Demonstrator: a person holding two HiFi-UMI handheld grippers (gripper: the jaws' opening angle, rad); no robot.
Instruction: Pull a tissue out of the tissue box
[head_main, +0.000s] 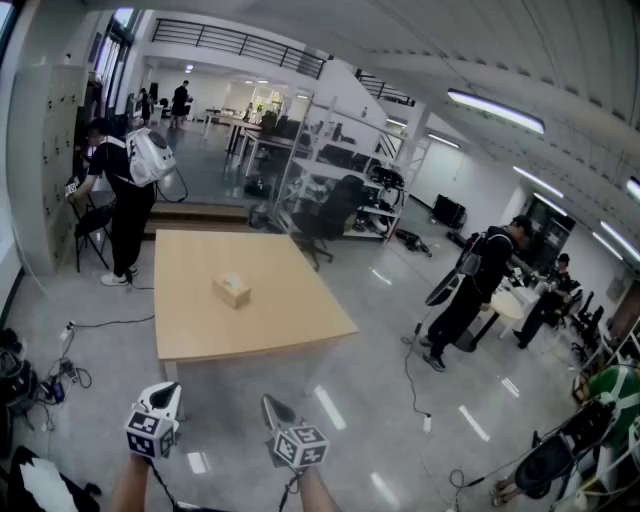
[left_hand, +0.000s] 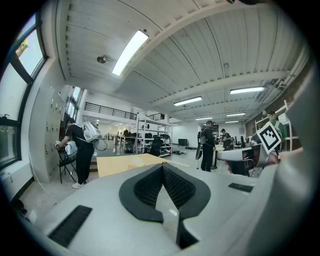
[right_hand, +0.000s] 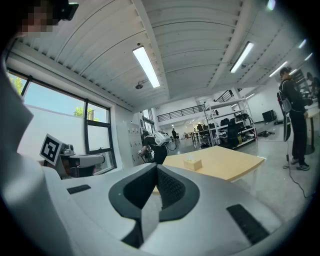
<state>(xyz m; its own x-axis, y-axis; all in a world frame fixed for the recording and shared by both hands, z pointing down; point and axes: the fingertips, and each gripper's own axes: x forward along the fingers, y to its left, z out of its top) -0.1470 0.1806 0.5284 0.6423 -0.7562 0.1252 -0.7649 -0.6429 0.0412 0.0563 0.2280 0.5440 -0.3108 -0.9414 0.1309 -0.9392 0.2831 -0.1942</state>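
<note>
both grippers shut and empty, short of the table
left gripper (head_main: 165, 392) and right gripper (head_main: 272, 405) are side by side over the floor, jaws pressed together on nothing. well ahead, the tissue box (head_main: 232, 290) sits near the middle of the wooden table (head_main: 300, 330). beyond stands a person with a backpack (head_main: 125, 185).

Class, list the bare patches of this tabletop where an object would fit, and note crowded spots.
The table is bare except for the tissue box near its middle; free patches lie between the box and every edge. Clutter lies off it: shelving past its far corner, cables on the floor at left.
</note>
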